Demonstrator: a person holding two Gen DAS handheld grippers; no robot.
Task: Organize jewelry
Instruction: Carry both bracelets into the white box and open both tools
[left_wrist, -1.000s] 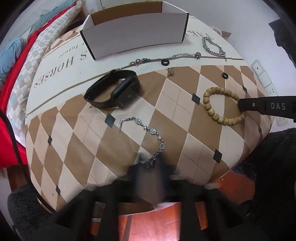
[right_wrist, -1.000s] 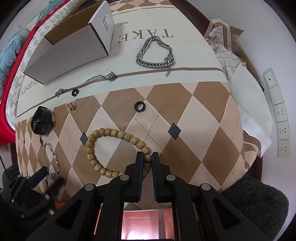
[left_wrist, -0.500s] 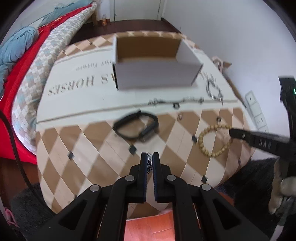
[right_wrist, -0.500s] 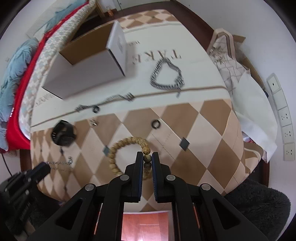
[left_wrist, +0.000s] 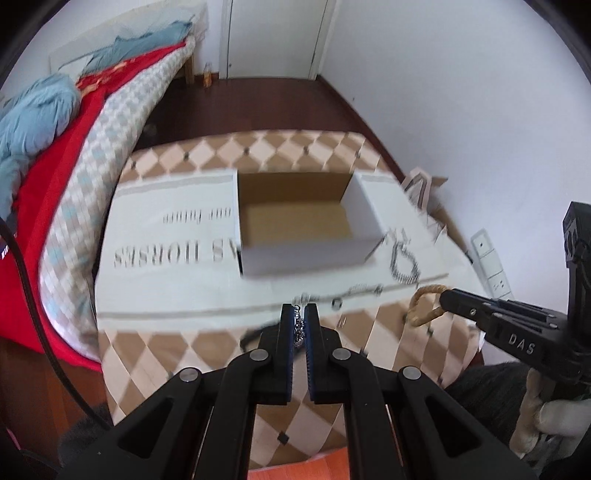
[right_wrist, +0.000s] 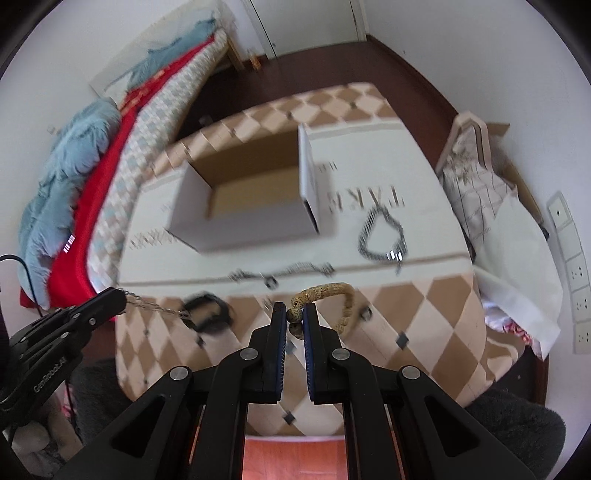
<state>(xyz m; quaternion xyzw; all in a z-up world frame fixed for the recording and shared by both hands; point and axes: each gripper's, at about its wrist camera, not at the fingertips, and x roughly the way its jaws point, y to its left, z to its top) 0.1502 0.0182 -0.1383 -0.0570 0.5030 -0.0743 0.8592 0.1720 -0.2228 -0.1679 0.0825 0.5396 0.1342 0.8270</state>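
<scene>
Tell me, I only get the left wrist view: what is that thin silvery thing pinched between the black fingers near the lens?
Observer: From the right wrist view it is a thin silver chain bracelet, trailing from the left gripper tips toward the black smartwatch band.
Operator: And the tan loop on the other tool?
Observer: The right gripper is shut on a wooden bead bracelet; the speckled beads between its pads show only in that view.
Operator: Anything beside the box I'm missing?
Observer: The thick silver chain lies in a closed loop right of the cardboard box, below the printed word TAKE.
</scene>
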